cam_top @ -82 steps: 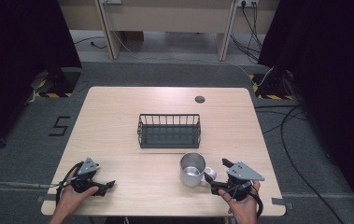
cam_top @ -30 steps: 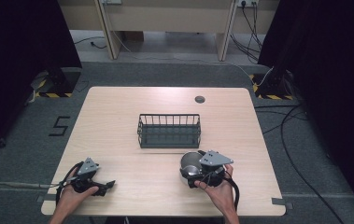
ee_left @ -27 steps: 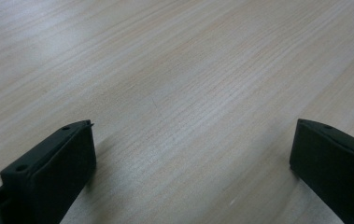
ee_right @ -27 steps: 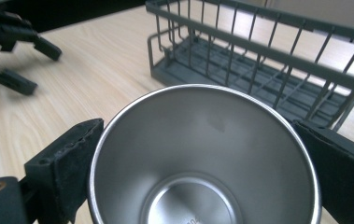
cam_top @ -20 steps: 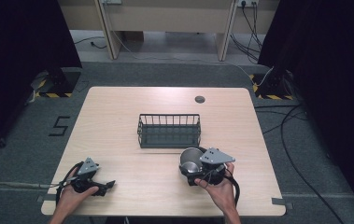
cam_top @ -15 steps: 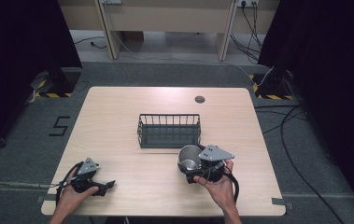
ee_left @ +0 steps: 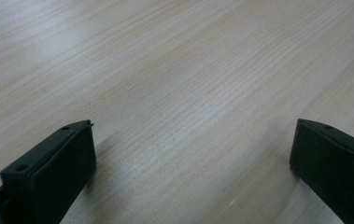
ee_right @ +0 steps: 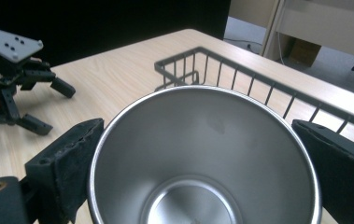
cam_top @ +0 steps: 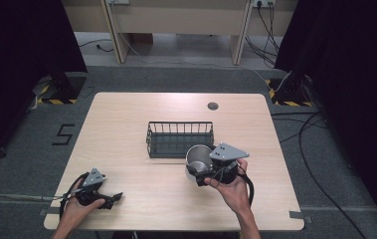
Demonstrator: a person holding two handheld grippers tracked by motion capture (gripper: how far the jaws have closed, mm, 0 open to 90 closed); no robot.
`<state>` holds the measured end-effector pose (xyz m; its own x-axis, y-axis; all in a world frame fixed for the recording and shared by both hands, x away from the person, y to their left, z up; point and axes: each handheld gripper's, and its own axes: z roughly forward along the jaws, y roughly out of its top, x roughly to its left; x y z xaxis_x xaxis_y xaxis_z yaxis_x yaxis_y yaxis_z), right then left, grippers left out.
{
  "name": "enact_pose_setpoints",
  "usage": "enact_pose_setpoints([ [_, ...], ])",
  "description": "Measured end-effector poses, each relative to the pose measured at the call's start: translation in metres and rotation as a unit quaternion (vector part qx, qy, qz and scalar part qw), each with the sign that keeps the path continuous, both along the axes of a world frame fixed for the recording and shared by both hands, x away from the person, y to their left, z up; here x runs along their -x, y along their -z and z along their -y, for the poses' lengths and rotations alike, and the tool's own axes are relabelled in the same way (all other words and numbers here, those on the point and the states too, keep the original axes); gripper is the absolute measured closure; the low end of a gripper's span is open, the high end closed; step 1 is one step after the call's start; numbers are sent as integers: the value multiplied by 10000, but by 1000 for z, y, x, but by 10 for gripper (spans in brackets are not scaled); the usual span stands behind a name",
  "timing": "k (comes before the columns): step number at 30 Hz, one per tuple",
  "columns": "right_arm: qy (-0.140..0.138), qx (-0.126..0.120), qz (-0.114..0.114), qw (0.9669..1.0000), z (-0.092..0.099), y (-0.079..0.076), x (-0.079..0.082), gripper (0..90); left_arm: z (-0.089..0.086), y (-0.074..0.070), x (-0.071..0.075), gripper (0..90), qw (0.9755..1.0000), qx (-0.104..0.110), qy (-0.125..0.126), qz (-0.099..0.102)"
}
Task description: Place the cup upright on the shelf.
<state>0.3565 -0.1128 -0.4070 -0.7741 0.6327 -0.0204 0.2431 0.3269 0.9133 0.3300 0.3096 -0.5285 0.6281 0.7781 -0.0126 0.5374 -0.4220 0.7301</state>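
Note:
A shiny steel cup (cam_top: pixel 197 154) is off the table, just in front of the wire basket (cam_top: pixel 178 123), tilted with its mouth facing my right gripper's camera. My right gripper (cam_top: pixel 199 167) is shut on it, one black pad on each side of the cup's wall (ee_right: pixel 202 154). The basket (ee_right: pixel 240 77) stands just beyond the cup. My left gripper (cam_top: pixel 113 200) rests on the table near the front left, held by a hand. Its jaws stand wide open over bare wood (ee_left: pixel 191 140) with nothing between them. It also appears far off in the right gripper view (ee_right: pixel 55 107).
The light wooden table (cam_top: pixel 126 124) has a round cable hole (cam_top: pixel 213 105) near its back edge. Dark curtains hang on both sides, and cables run over the grey floor at the right.
My right gripper came in from the right, closed on the cup, and has lifted it and carried it a little toward the basket. The left gripper stayed where it was.

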Motion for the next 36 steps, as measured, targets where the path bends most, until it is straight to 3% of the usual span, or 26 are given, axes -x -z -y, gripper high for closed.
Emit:
enact_pose_setpoints([
  [7,-28,-59,30,10000,-3,-19,-11,64,0,0,0,0,10000,6,-2,5],
  [19,-103,69,-13,9999,-16,-50,-35,64,0,0,0,0,10000,6,-2,3],
  [36,-240,179,-106,9995,-51,-65,-82,64,0,0,0,0,10000,1,0,-4],
])
